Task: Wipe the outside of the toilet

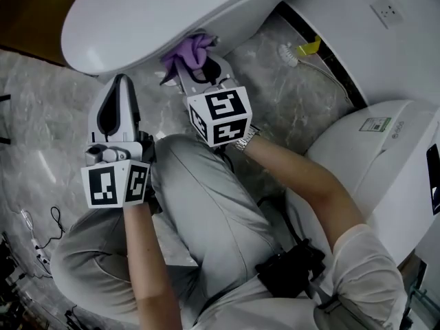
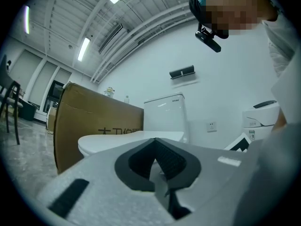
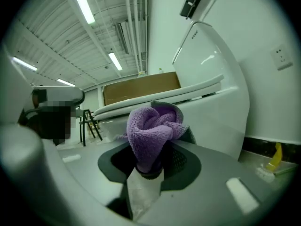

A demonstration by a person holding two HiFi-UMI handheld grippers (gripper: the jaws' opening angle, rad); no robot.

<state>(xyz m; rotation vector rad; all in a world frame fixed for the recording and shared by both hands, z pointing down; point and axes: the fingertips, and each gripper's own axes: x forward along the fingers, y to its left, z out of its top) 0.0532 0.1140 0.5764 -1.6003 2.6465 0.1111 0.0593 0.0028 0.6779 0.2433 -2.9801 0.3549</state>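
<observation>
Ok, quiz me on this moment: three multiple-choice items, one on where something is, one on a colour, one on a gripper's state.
1. Where is the cloth?
A. in the right gripper, by the toilet bowl
B. in a bucket
C. on a shelf

2. What colour is the handle of the brush on the floor?
A. red
B. yellow
C. black

3. How is the left gripper?
A. open around the toilet seat
B. shut on the cloth
C. shut, holding nothing

Answers: 1 A, the right gripper view shows the cloth pinched in its jaws; 2 B, the head view shows yellow near the wall; 3 C, its own view shows the jaws together with nothing between them.
</observation>
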